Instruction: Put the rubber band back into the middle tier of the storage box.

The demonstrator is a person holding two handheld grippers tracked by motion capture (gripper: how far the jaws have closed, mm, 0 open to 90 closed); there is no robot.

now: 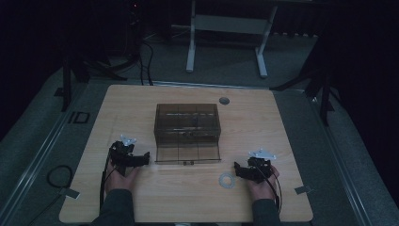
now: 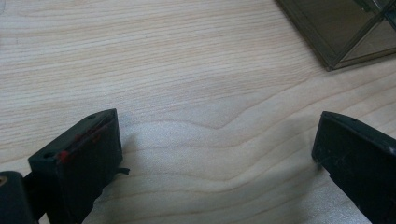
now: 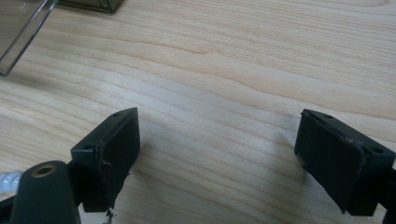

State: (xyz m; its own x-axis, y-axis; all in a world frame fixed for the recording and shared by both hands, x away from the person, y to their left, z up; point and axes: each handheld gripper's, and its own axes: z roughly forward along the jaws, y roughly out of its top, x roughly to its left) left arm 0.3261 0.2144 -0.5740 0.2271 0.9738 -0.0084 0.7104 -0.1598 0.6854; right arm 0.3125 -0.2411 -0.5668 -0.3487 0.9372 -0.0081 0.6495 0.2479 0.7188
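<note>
Fingers of both grippers stand wide apart with nothing but bare wood between them. On the high view the left gripper (image 1: 147,158) lies low on the surface (image 1: 263,127), held by a hand (image 1: 120,176) that comes in from the near edge, and its fingers point toward the box (image 1: 187,123), which stands just beyond and to the inner side of them. That box is of dark clear plastic, split into compartments, with its front flap (image 1: 188,153) folded down onto the surface; the flap's near corner lies just beside the left fingers, not touching as far as the picture tells. The right gripper (image 1: 236,170) rests on the other side, also held by a hand (image 1: 261,184), its fingers turned inward toward a white ring (image 1: 227,180) that lies flat on the surface just beside them, apart from them. In the left gripper view the two black fingers (image 2: 81,158) rise from the bottom with wood grain between, and a corner of the box (image 2: 345,32) shows far ahead to one side. In the right gripper view the fingers (image 3: 112,149) are likewise spread, and an edge of the clear flap (image 3: 23,32) shows in the far corner. A small grey disc (image 1: 224,100) is set in the surface beyond the box, well away from both grippers.
</note>
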